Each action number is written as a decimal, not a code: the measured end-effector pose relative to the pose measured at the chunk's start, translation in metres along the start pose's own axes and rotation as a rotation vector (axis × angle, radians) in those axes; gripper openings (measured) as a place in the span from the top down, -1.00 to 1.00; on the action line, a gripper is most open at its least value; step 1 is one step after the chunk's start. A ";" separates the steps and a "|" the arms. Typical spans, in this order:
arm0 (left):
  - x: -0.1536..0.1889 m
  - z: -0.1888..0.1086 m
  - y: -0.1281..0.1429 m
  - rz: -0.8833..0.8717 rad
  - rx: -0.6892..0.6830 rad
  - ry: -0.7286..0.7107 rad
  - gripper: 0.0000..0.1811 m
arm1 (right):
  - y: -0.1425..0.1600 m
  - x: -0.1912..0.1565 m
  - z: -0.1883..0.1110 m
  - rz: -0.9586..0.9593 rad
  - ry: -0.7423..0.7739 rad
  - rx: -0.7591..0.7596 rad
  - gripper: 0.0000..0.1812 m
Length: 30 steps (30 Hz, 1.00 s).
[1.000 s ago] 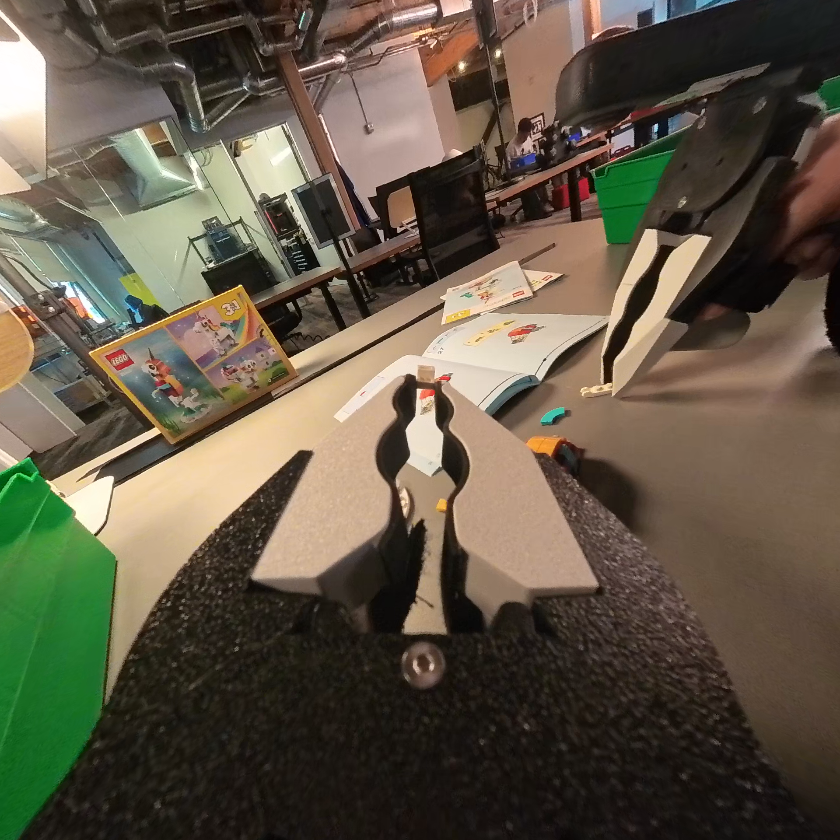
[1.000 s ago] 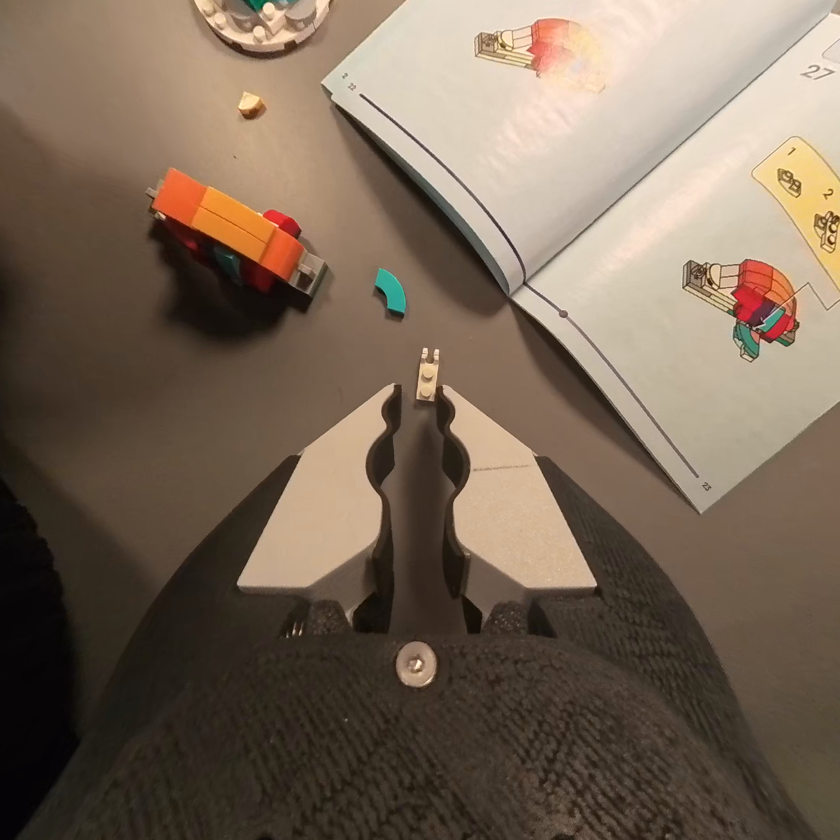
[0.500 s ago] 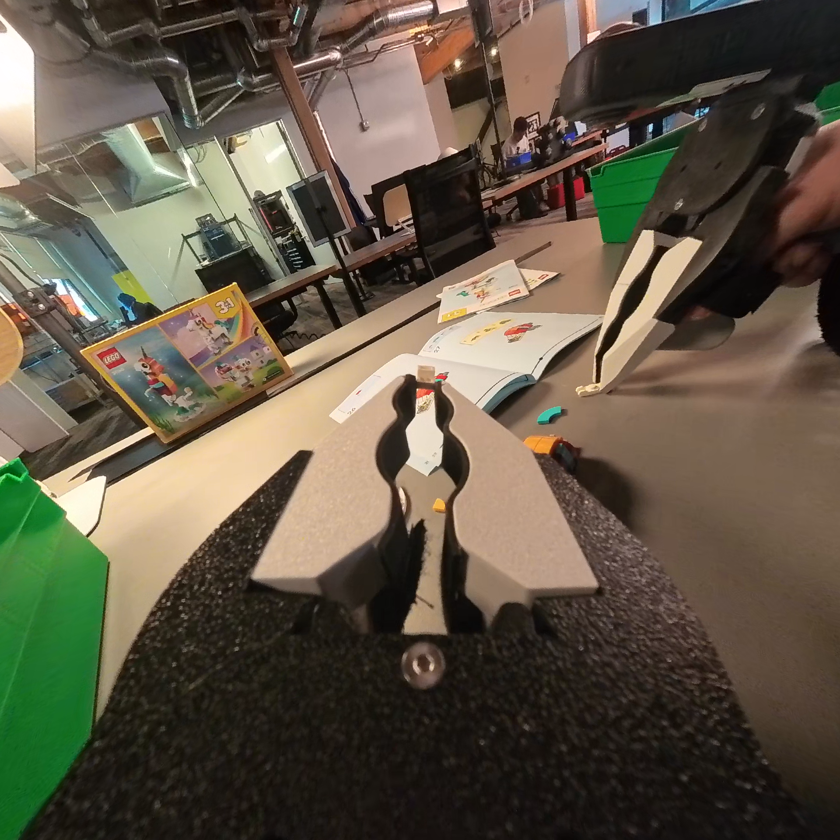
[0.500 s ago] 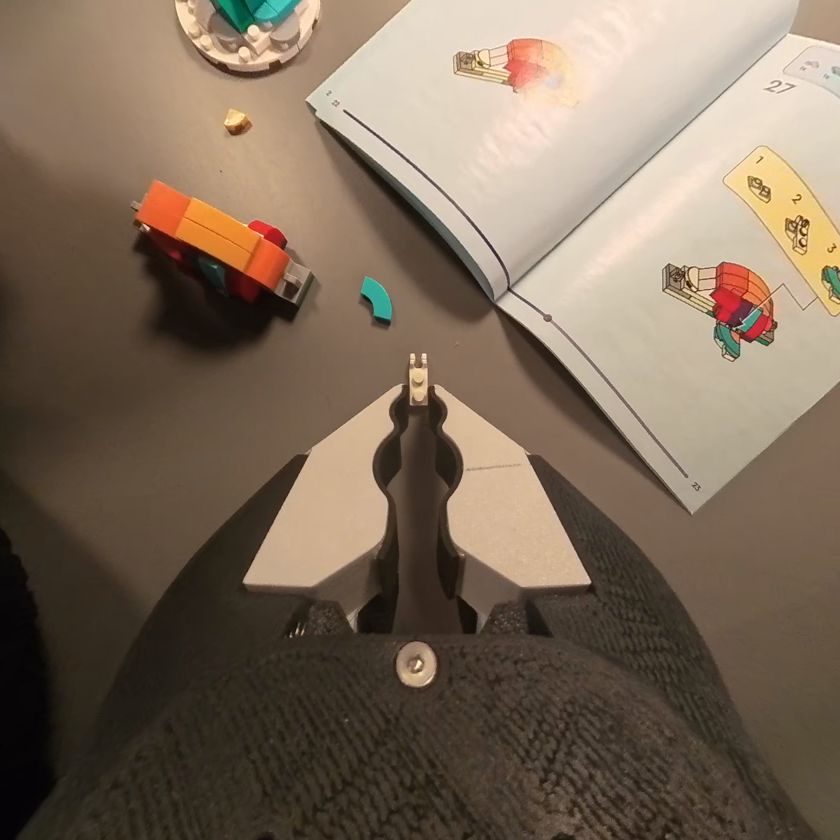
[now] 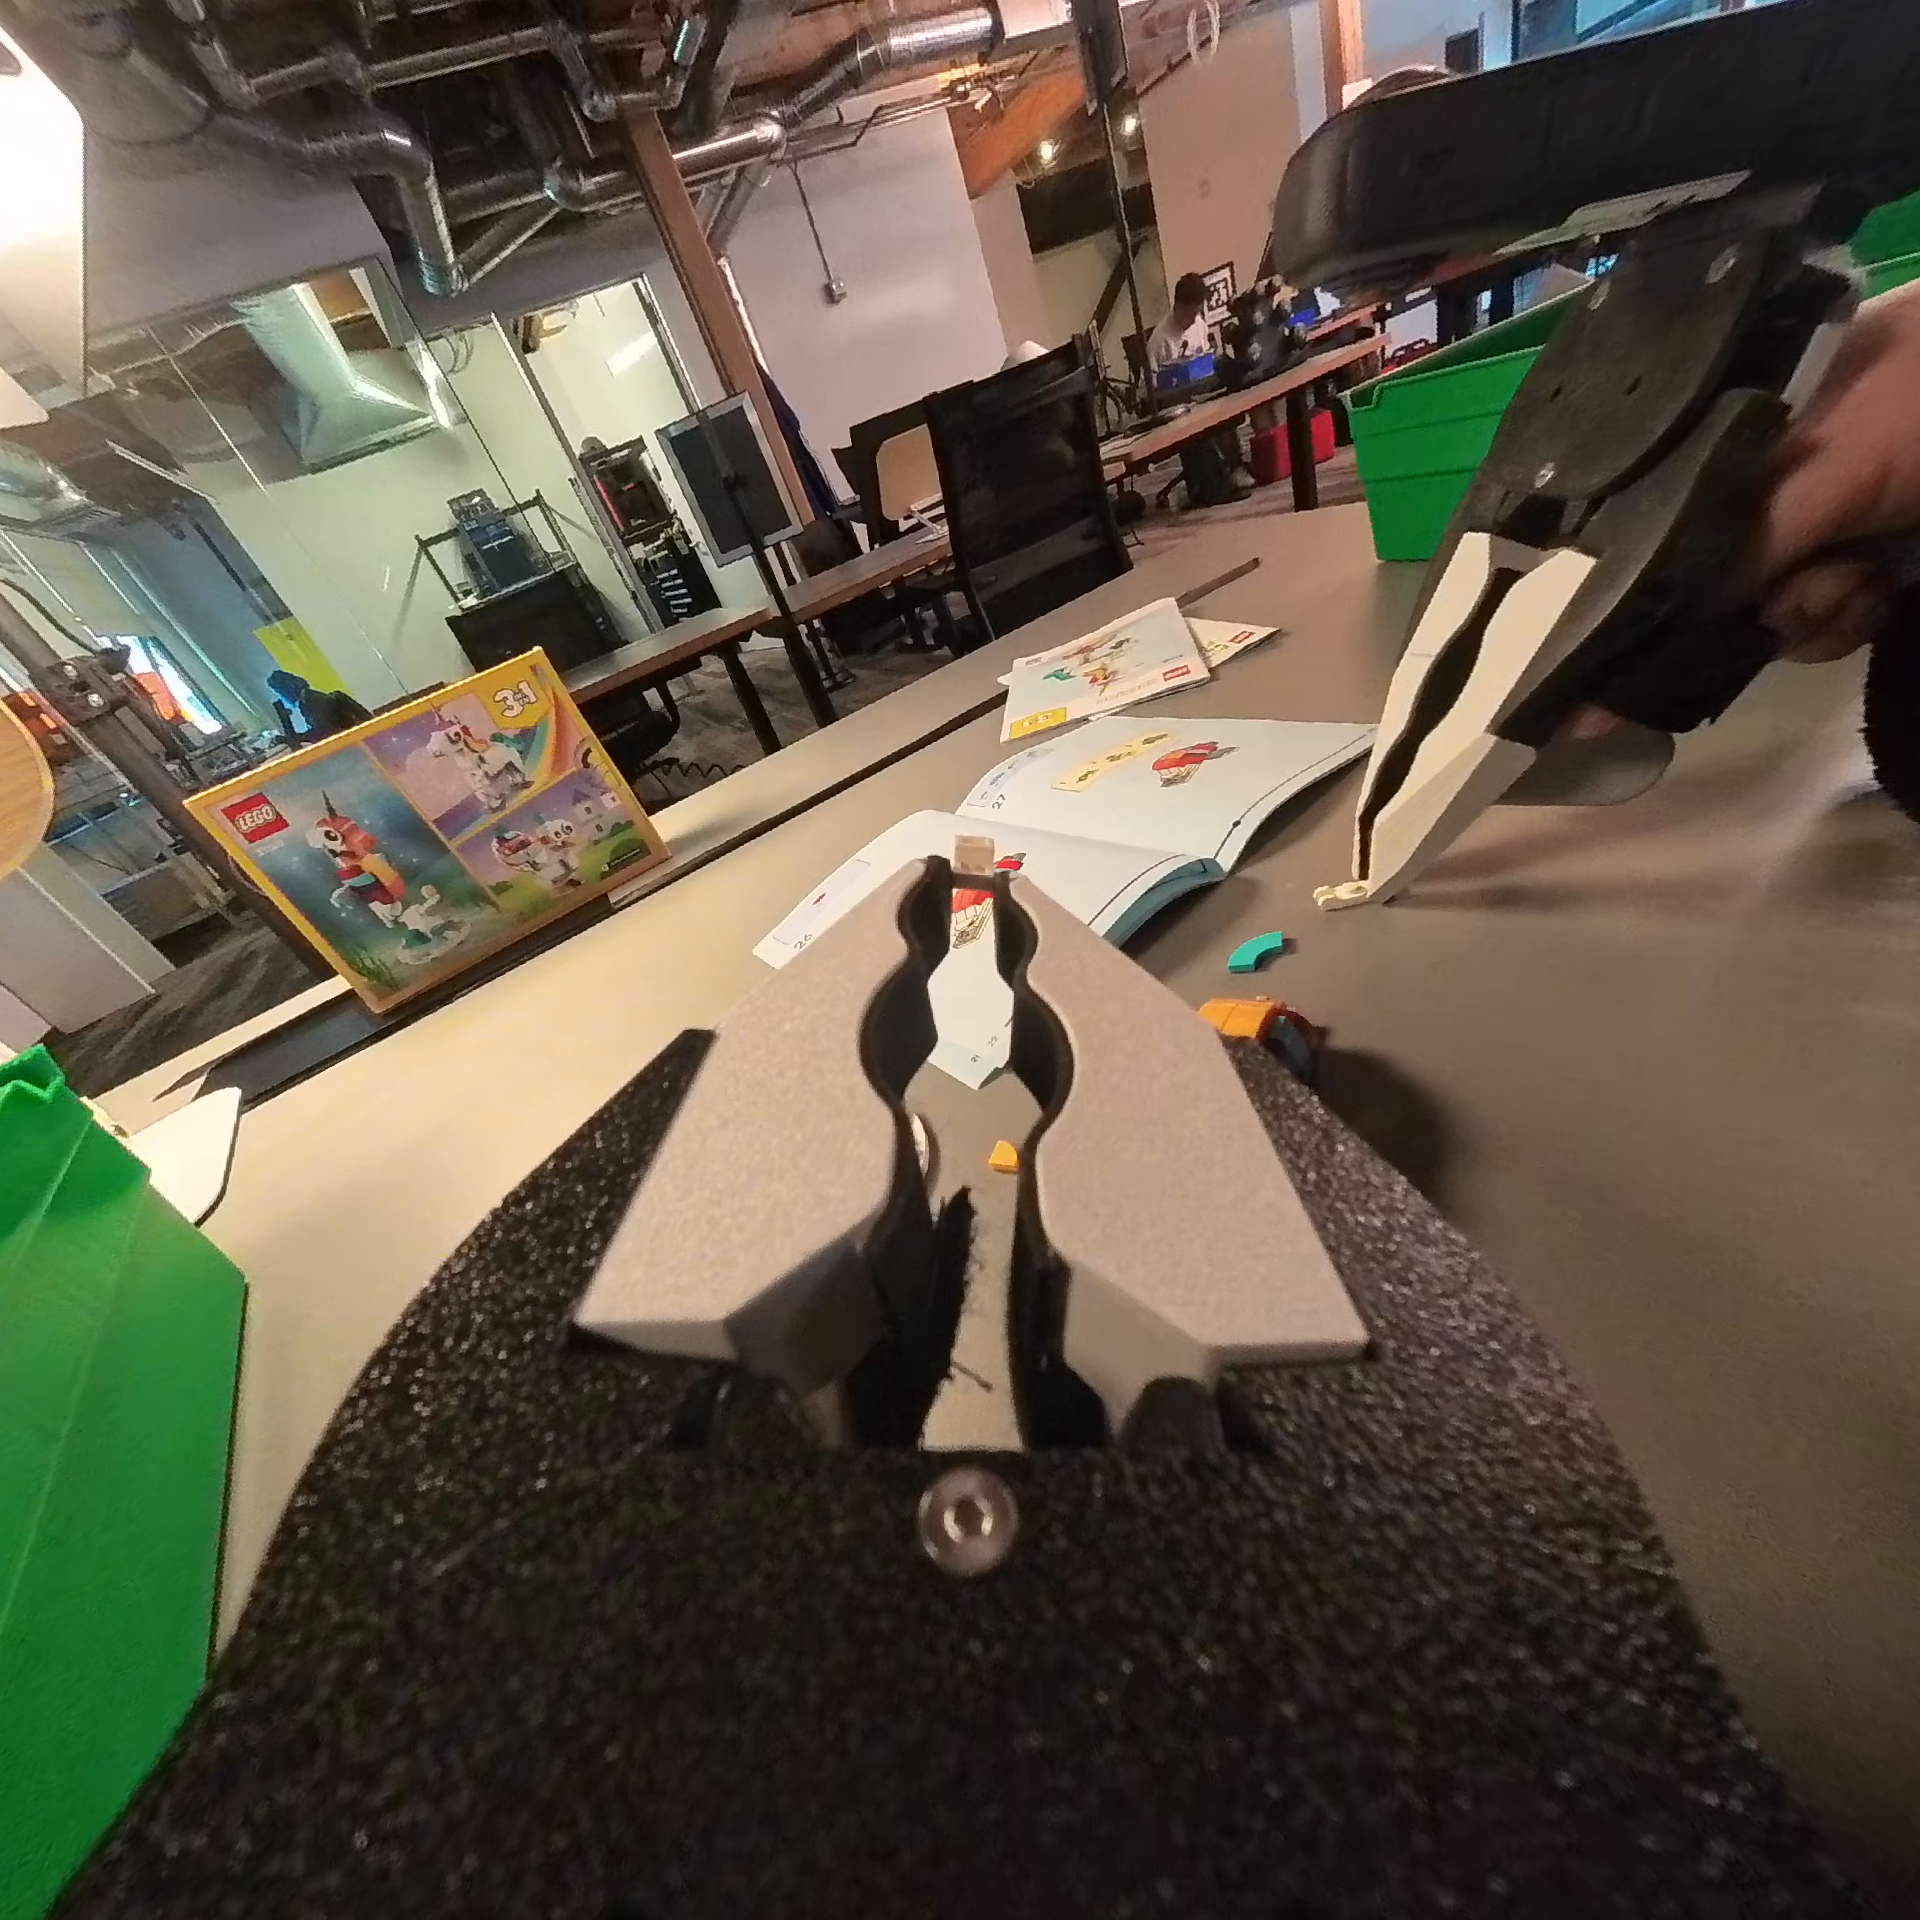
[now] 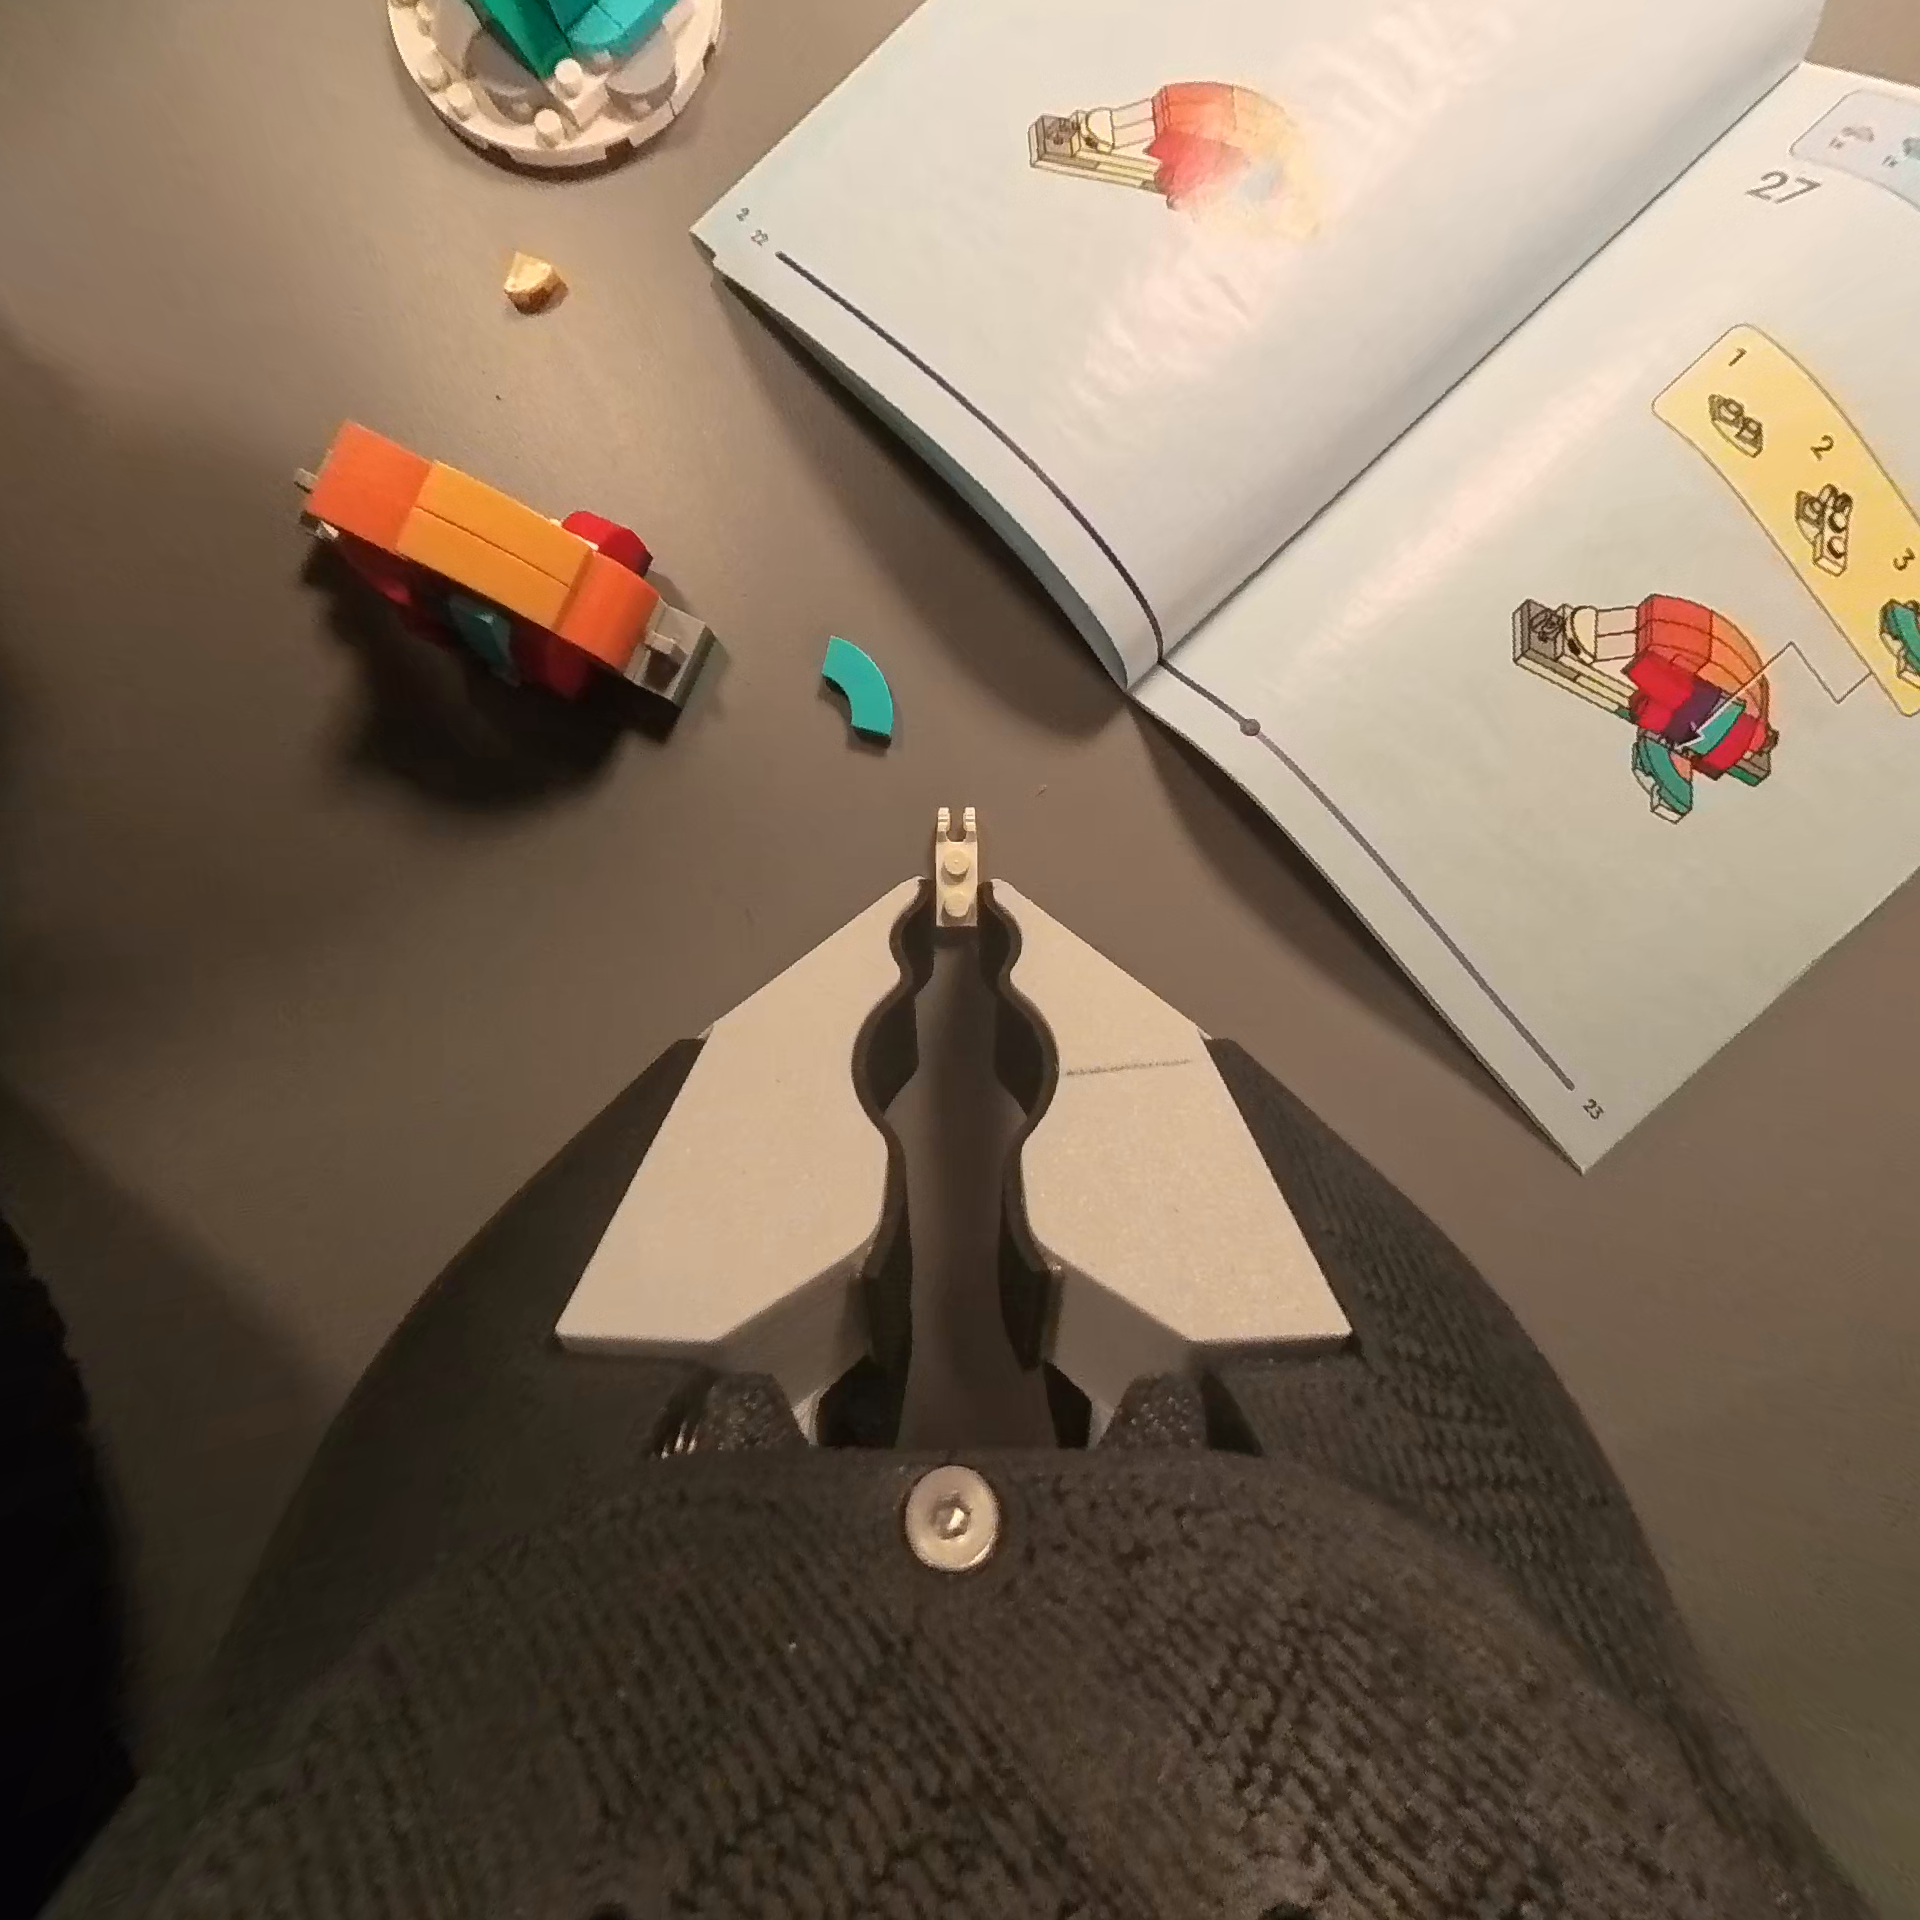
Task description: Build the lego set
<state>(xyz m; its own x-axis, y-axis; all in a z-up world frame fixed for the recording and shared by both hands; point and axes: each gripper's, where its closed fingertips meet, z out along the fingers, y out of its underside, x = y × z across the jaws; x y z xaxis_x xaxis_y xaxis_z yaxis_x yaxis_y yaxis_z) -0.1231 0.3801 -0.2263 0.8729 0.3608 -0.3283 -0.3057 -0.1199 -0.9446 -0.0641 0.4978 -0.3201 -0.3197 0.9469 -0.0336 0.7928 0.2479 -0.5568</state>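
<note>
My right gripper [image 6: 956,891] points down at the grey table and is shut on a small white clip plate [image 6: 956,868], whose clip end sticks out past the tips. It also shows in the left wrist view [image 5: 1369,885], tips at the table. To its left lie a teal curved tile [image 6: 860,675] and an orange, red and teal assembly [image 6: 499,561]. My left gripper [image 5: 974,878] is held low over the table, shut on a tiny tan piece [image 5: 974,852]. The open instruction booklet [image 6: 1351,416] lies at the upper right.
A white round base with teal bricks [image 6: 551,83] and a loose tan piece [image 6: 535,278] lie at the far left. A small orange piece [image 5: 1001,1155] lies under my left gripper. The set's box [image 5: 436,821], more booklets [image 5: 1112,665] and green bins [image 5: 94,1351] [image 5: 1434,457] stand around. One gripper's finger ends stand about 15 cm off the other's. From my right tips it is roughly 4 cm to the teal curved tile [image 6: 860,675]; from my left, 12 cm. Seen from the left wrist view [image 5: 1249,948] as well.
My right gripper's jaws have closed on the white clip plate that lay between the open tips. My left gripper has stayed nearly still with its tan piece.
</note>
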 end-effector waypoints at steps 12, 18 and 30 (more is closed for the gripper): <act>-0.001 -0.001 0.000 -0.010 0.000 -0.004 0.94 | 0.000 0.000 0.000 0.006 -0.001 0.009 0.94; 0.000 -0.002 -0.001 -0.006 0.001 -0.005 0.94 | 0.000 0.000 0.000 0.009 -0.002 0.013 0.93; 0.000 -0.004 -0.002 -0.007 0.007 -0.005 0.94 | -0.002 -0.002 0.000 0.027 -0.015 0.023 0.85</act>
<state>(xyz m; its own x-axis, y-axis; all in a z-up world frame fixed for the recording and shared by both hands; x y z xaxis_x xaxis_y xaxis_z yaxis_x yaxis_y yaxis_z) -0.1209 0.3766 -0.2240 0.8732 0.3662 -0.3215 -0.3020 -0.1113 -0.9468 -0.0647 0.4950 -0.3195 -0.3061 0.9500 -0.0611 0.7893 0.2174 -0.5743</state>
